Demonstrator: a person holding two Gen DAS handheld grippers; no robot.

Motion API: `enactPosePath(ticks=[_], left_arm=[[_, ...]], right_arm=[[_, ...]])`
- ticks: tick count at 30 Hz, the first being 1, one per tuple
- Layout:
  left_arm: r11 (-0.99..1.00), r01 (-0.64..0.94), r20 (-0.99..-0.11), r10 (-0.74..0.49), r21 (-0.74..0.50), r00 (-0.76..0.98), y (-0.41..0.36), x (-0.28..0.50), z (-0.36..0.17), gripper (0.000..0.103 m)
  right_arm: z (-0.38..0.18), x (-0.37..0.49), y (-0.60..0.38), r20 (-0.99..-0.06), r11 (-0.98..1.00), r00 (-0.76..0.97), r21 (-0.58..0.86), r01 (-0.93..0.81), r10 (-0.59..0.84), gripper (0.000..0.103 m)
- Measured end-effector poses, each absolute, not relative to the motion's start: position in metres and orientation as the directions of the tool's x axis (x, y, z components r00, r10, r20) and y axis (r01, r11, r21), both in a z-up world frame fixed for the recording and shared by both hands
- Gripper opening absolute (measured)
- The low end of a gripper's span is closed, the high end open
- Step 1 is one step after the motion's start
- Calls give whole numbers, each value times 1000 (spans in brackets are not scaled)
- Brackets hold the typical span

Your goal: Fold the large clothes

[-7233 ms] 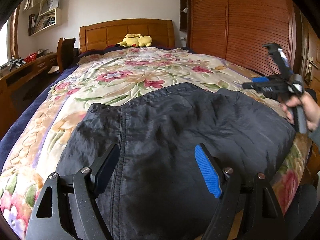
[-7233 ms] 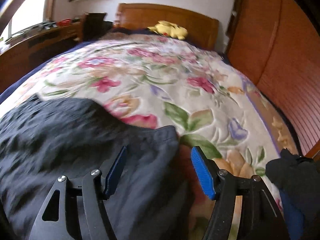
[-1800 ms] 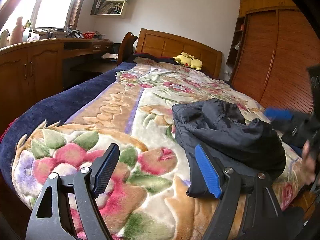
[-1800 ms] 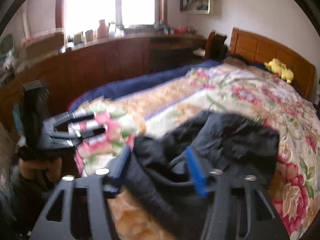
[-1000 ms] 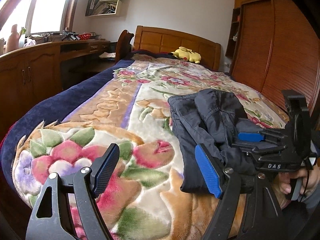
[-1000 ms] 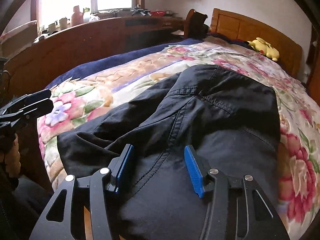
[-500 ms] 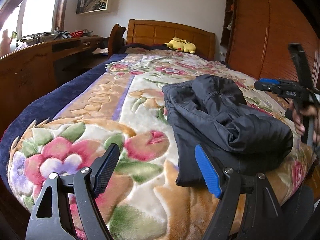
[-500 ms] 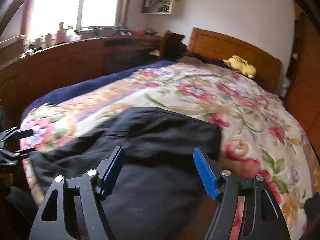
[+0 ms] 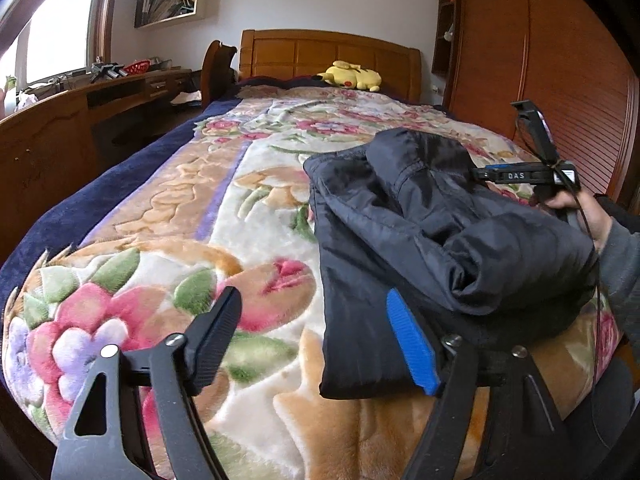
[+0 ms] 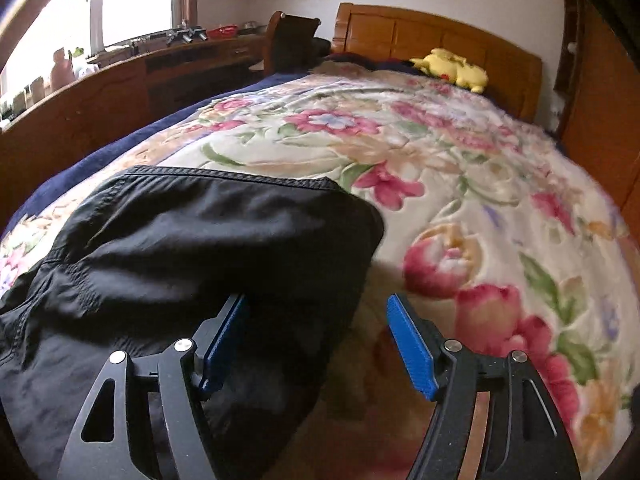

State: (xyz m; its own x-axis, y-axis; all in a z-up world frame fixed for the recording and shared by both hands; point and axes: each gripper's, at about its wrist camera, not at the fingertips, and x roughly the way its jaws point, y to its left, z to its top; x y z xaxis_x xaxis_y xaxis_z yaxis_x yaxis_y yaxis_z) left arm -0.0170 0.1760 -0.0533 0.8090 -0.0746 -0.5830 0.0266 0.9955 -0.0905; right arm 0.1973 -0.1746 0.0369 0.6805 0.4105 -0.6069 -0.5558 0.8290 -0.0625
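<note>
The left gripper (image 9: pixel 314 332) hangs low over the foot of the bed, jaws spread wide and empty, its blue finger just over the near edge of the dark garment (image 9: pixel 420 232). The right gripper (image 10: pixel 316 336) sits above the garment's right edge, jaws also wide and holding nothing; whether its left finger touches the cloth is hard to say. The garment lies bunched and partly folded on the floral blanket (image 9: pixel 256 184). A yellow plush (image 9: pixel 352 76) rests by the headboard (image 9: pixel 328 52).
</note>
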Motion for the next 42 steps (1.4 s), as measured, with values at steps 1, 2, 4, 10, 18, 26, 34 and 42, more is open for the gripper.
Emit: enactPosePath(ticks=[1,2,4,10,18,26,34,42], left_arm=[[995,28,-591,-78,-93,803,176,-15,-56,70],[995,30,-596,-81,-95,799,176,-14,-57,68],[994,38,-610,-93,-102,787,175,-12,-62,63],[995,46,-635,-91,-88,767,167,-8,-69,62],[997,32,-640,-73,-75,765,163,-7,-68,62],[997,31,-640,-73,-76,765,162,-11,-68,62],[994,53,-637,-104,-98,764,162,-20,-67,60],[991,52,-648,-122,-126,752,159,-20,-68,49]], right_arm=[[35,200,-171,-607,826,673,-47,-562,423,80],[31,204,-171,-607,824,668,-36,-565,431,85],[21,213,-166,-600,814,664,-37,-580,446,90],[-4,227,-163,-588,790,635,13,-613,502,94],[-14,240,-177,-608,753,544,142,-642,578,94],[-16,237,-168,-636,732,513,124,-670,577,91],[-19,248,-172,-635,673,421,220,-706,648,73],[-19,248,-172,-613,647,412,222,-729,674,49]])
